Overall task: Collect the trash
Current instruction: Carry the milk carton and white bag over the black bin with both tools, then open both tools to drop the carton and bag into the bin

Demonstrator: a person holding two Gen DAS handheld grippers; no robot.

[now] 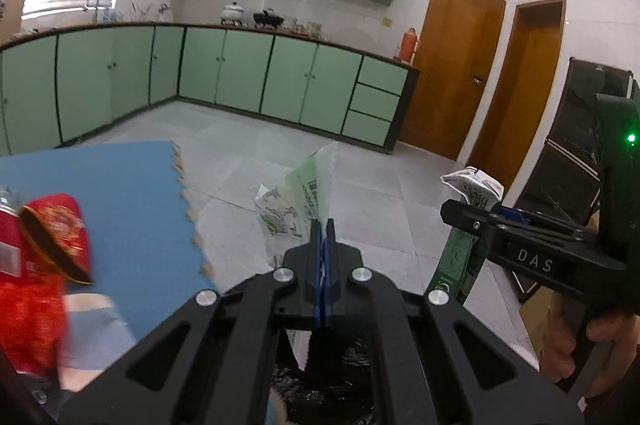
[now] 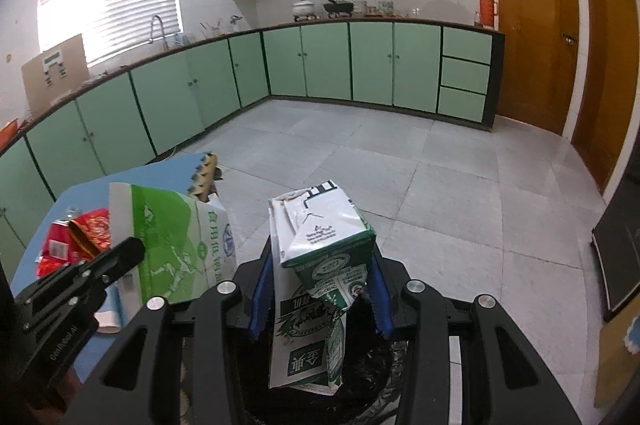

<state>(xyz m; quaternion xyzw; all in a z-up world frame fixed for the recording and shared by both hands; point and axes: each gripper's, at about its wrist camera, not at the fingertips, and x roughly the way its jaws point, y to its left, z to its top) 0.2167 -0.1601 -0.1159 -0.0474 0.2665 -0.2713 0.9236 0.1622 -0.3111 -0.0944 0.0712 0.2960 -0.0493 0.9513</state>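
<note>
Two tongs are up in front of me, one in each hand. My left tongs [image 1: 323, 225] are pinched tight on a flat green and white bag [image 1: 298, 201], and the thin bag sticks up past the blue pads. My right tongs [image 2: 320, 289] are part way closed and squeeze a crushed green and white milk carton [image 2: 316, 265] between the blue pads. The carton stands up tall and its bottom end hangs down toward a black trash bag [image 2: 360, 377] just below, near me. In the left view the same black bag shows under the left tongs too. A blue worktop [image 1: 120, 193] is on the left, and a red packet [image 1: 52, 237] lies on it, looking blurry. From the right view the bag in the left tongs is just left of the carton, but they do not touch. Far away I see green cupboards [image 2: 320, 61] along the wall and a brown door [image 2: 532, 29] on the right. I can see a hand [image 1: 572, 349] on the handle of the right tongs.
</note>
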